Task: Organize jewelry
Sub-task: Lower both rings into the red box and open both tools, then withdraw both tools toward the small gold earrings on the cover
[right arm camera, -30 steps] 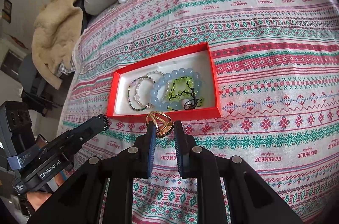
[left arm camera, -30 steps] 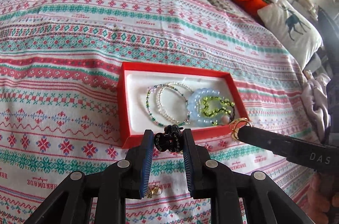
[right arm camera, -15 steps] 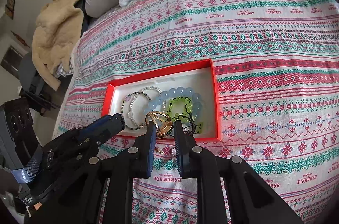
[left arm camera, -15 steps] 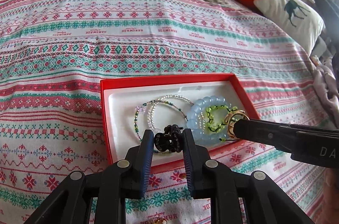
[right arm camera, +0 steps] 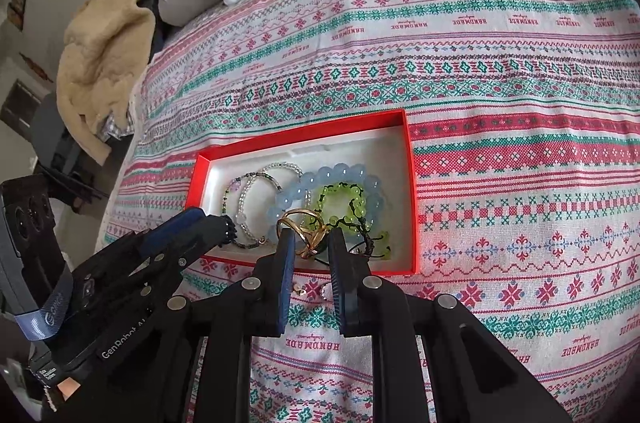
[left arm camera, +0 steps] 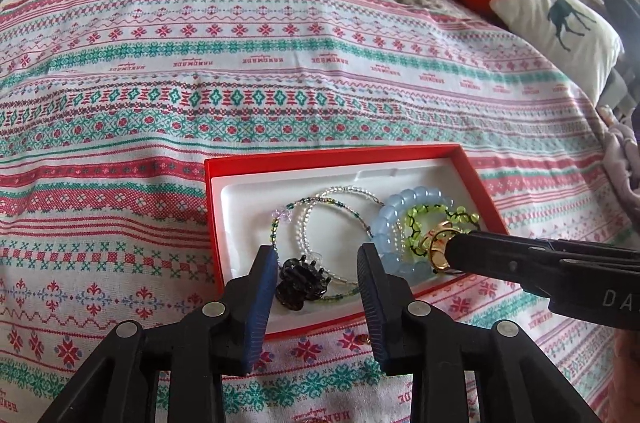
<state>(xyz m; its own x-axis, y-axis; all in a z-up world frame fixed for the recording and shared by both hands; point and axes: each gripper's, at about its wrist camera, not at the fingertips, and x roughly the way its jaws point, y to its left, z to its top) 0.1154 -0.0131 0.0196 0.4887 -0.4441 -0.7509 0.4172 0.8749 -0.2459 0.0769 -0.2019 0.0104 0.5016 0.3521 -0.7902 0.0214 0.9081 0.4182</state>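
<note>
On my bedspread (left arm camera: 320, 71) sits the red box (left arm camera: 212, 207), bracelets (left arm camera: 412, 223) along its right end. My left gripper (left arm camera: 316, 275) stands wide apart over the near edge, a black hair clip (left arm camera: 302, 281) lying loose between. My right gripper (right arm camera: 310, 243) pinches a gold ring (right arm camera: 306, 229) above the bracelets.

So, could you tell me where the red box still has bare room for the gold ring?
Bare lining runs along the far wall of the red box, behind the thin beaded bracelets, and down the left end beside them. The right half is crowded with the blue bracelet and green bracelet; the black clip sits near the front left.
</note>
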